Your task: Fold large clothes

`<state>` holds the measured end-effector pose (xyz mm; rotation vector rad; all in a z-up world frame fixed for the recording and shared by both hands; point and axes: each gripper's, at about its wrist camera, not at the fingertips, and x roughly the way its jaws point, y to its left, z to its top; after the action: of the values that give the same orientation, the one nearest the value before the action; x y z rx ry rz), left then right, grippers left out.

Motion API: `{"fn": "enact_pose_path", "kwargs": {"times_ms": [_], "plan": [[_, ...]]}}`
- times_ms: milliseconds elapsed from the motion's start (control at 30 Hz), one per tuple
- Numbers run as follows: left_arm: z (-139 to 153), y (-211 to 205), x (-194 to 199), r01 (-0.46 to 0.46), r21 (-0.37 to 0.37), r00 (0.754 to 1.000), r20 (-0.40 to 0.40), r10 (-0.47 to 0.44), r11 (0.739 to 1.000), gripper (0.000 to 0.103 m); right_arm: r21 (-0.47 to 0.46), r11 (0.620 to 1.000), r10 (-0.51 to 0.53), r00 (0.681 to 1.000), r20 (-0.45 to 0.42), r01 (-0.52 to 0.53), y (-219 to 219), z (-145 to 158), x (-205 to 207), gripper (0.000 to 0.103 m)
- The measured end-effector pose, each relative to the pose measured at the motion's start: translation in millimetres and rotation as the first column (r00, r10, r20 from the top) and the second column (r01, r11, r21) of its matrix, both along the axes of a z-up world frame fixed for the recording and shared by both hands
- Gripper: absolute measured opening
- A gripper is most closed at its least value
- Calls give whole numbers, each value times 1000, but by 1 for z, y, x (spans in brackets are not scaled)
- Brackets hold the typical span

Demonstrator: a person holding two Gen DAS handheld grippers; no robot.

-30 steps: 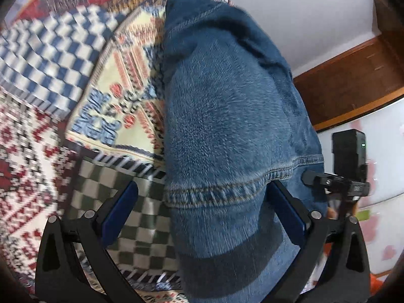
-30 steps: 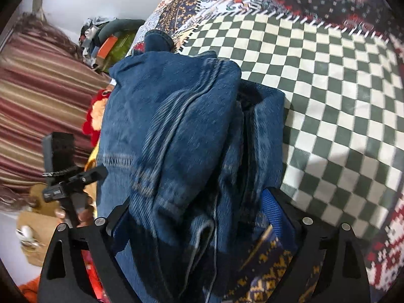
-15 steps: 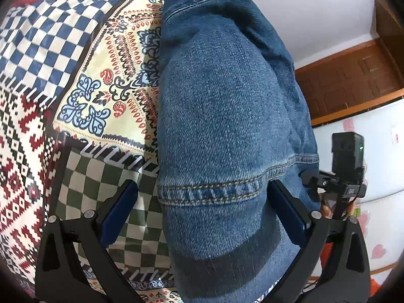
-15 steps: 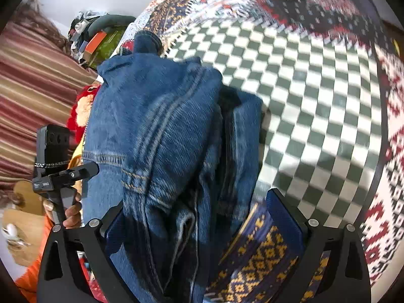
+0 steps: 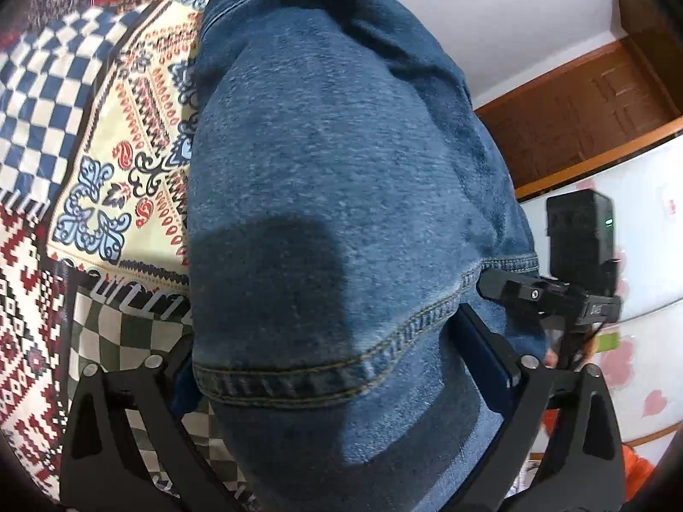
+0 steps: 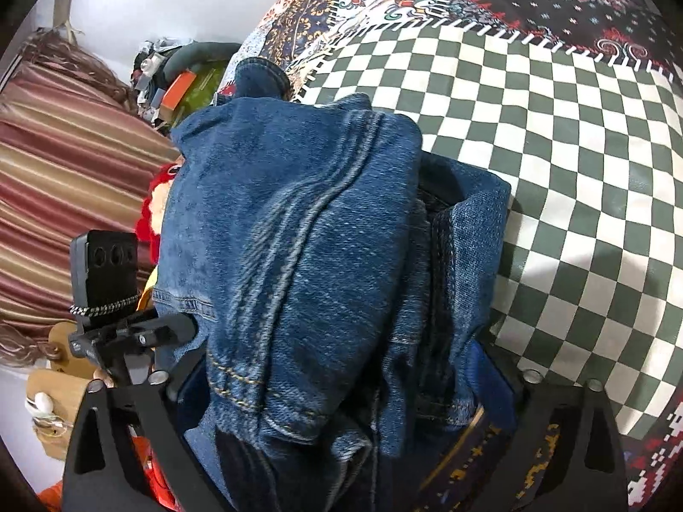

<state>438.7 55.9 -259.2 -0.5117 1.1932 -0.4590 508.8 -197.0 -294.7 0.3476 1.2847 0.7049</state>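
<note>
Folded blue jeans [image 5: 341,162] lie as a thick bundle on a patchwork quilt [image 5: 106,170]. My left gripper [image 5: 328,350] straddles one end, over the stitched hem. Its jaws are wide and closing, with the denim filling the gap and the left pad half hidden behind the hem. At the other end of the jeans [image 6: 299,213], my right gripper [image 6: 341,367] is also closing. There the bunched layers reach both blue pads. The undersides of both ends are hidden.
The quilt's green-and-white checks [image 6: 555,149] spread to the right of the jeans. A striped curtain [image 6: 64,170], a clutter pile [image 6: 183,72] and a red toy [image 6: 153,209] sit left. A wooden door [image 5: 597,106] and a flowered white cabinet [image 5: 640,320] stand behind the right tool's camera block [image 5: 580,234].
My left gripper slid along the jeans, so the hem now sits lower and meets the left pad. My right jaws narrowed, and the denim now reaches the right pad.
</note>
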Motion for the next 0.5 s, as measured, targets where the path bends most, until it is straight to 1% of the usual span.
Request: {"fn": "enact_pose_path", "kwargs": {"times_ms": [33,100,133,200,267,400,500], "plan": [[3,-3,-1,-5,8,1000,9,5,1000,96,4,1000,2,1000,0,-2,1,3,0,82],[7,-6,-4,-17,15,1000,26,16,1000,87,10,1000,-2,1000,9,2,3,9,-1,69],[11,-7,-7,-21,19,999,40,21,1000,85,15,1000,-8,1000,13,8,0,12,-3,67],[20,-1,-16,-25,29,998,57,23,999,76,20,1000,-18,999,28,18,-1,18,-6,56],[30,-1,-22,-25,45,997,76,21,999,70,8,1000,-18,999,51,18,2,28,-12,50],[51,0,-33,-21,63,992,126,13,998,61,-10,1000,0,994,106,1,11,53,-24,43],[74,2,-45,-27,74,984,176,13,997,60,0,1000,0,990,143,-1,16,73,-33,42]]}}
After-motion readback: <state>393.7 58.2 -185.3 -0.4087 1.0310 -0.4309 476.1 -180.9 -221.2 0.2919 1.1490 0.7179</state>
